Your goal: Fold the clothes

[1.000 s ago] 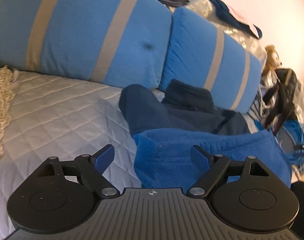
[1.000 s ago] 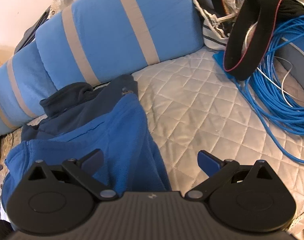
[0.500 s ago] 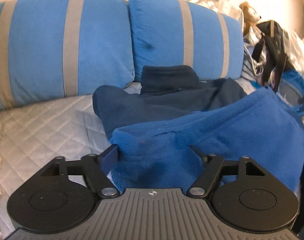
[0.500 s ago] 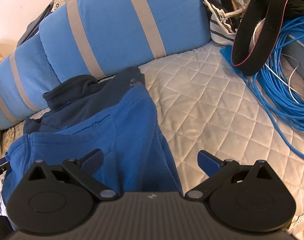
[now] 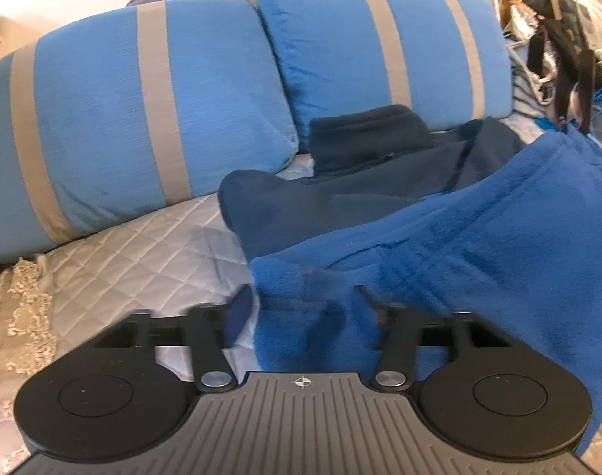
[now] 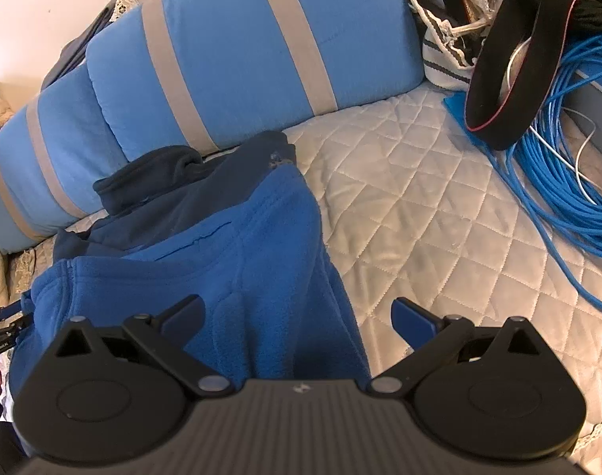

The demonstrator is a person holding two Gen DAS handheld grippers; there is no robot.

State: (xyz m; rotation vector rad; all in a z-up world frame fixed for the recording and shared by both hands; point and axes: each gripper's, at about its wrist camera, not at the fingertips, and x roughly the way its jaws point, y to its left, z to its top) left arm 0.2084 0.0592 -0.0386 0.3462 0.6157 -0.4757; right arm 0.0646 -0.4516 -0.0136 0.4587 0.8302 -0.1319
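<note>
Now, low in the left wrist frame, the left gripper [image 5: 305, 308] has just been closing on the blue fleece's [image 5: 479, 245] corner; the right gripper [image 6: 297, 316] gapes wide over its edge on the bed [image 6: 420, 213].

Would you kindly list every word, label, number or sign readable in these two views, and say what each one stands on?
No text reads clearly in either view.
White lettering on the left gripper, at the picture's edge in the right wrist view: too small to read.
Crosshair mark, no letters, on the left gripper's body, left wrist view.
</note>
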